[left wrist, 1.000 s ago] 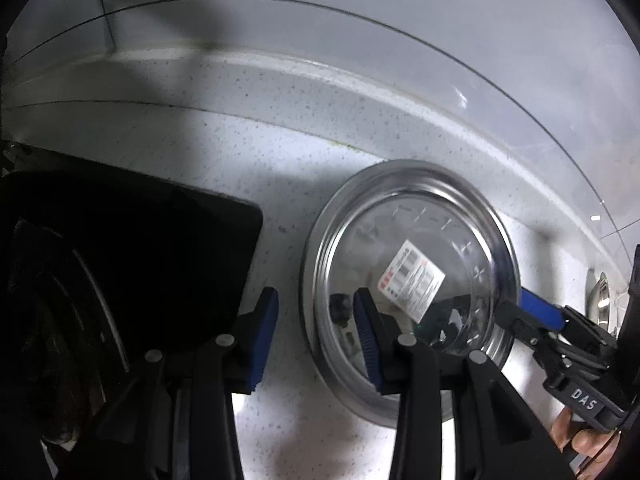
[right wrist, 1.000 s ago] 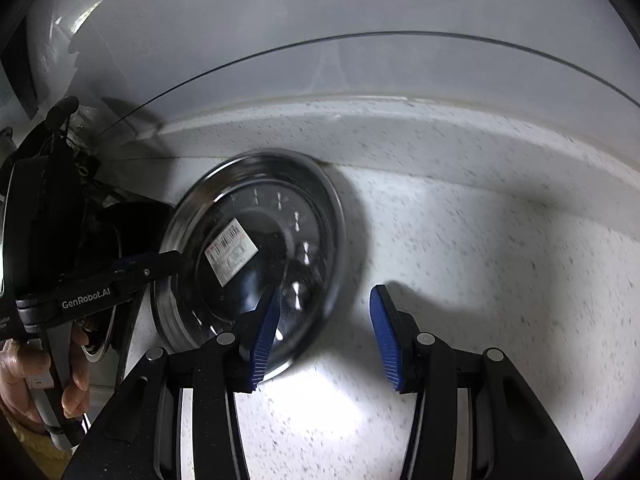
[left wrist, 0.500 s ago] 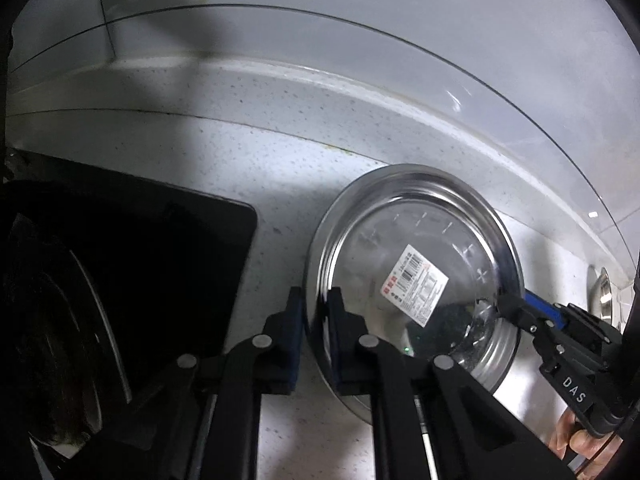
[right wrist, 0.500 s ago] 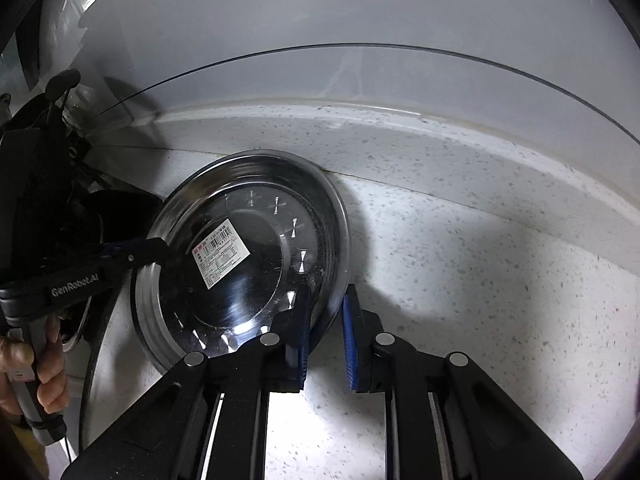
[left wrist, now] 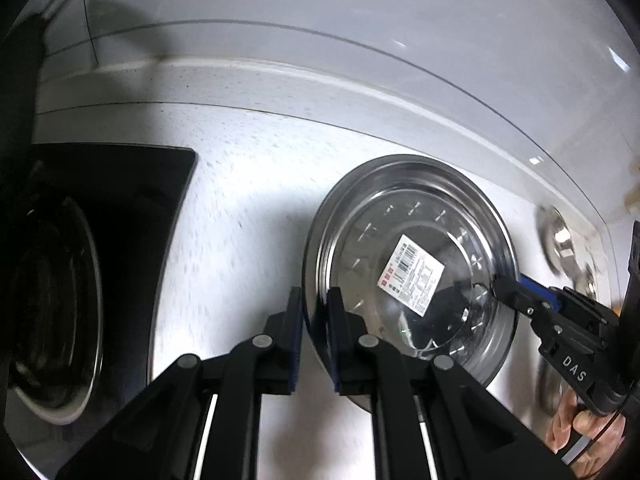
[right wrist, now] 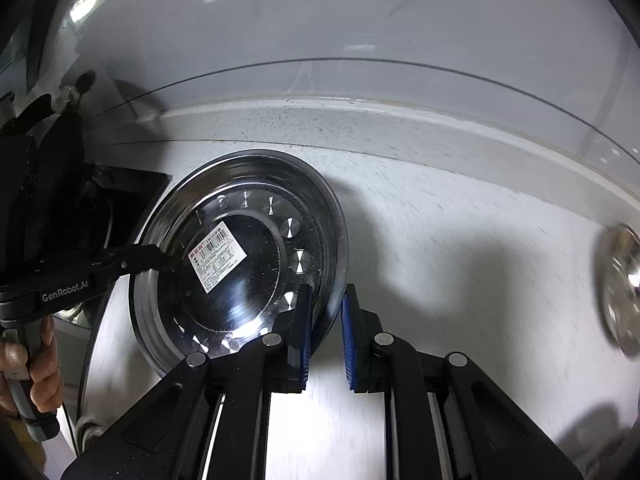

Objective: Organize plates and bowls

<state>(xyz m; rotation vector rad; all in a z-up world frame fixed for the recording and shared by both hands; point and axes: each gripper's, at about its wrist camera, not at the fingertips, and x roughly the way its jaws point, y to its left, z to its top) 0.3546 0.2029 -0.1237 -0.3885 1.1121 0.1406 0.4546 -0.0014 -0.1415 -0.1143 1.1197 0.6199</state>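
Observation:
A round steel plate [left wrist: 408, 240] with a white barcode label [left wrist: 412, 276] hangs a little above the speckled white counter [left wrist: 240, 208], held between both grippers. My left gripper [left wrist: 314, 308] is shut on its left rim, blue pads on either side of the edge. My right gripper [right wrist: 326, 308] is shut on the opposite rim of the same plate [right wrist: 240, 208]. In the left wrist view the right gripper [left wrist: 508, 288] reaches in from the right. In the right wrist view the left gripper [right wrist: 160, 260] comes in from the left, with a hand [right wrist: 36, 360] on its handle.
A black cooktop [left wrist: 120, 200] with a dark pan on it lies to the left. More steel dishes [left wrist: 560, 240] sit blurred on the counter at the right [right wrist: 620, 288]. A raised backsplash [right wrist: 360, 120] and a glossy wall run behind.
Both grippers closed on the plate's rim, one on each side. The plate has since come up off the counter and shifted right, away from the cooktop.

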